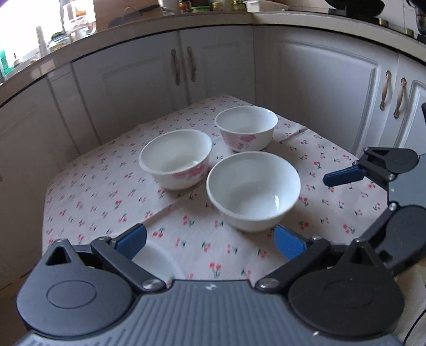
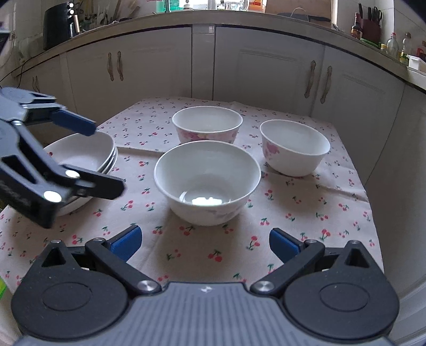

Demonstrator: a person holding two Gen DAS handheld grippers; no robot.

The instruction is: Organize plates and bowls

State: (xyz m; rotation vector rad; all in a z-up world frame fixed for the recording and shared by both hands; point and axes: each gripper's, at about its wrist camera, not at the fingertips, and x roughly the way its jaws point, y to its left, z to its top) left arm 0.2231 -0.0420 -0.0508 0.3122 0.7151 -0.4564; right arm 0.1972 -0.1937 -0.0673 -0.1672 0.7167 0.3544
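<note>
Three white bowls stand on the cherry-print tablecloth (image 2: 213, 252). The plain one (image 2: 207, 181) (image 1: 253, 189) is nearest, just ahead of my right gripper (image 2: 205, 242), which is open and holds nothing. Two bowls with pink flowers stand behind it, one (image 2: 207, 123) (image 1: 175, 158) at the back and one (image 2: 294, 146) (image 1: 246, 127) to the right. A stack of shallow white plates (image 2: 85, 151) (image 1: 159, 259) lies at the left. My left gripper (image 2: 106, 158) (image 1: 210, 242) hovers open over that stack with nothing in it. One blue finger (image 1: 343, 177) of the right gripper shows at the right of the left wrist view.
The small table is hemmed in by white kitchen cabinets (image 2: 266, 69) on the far sides. The counter (image 2: 239, 16) above carries bottles, jars and a black appliance (image 2: 58, 24). The cloth's edges drop off at the left and right.
</note>
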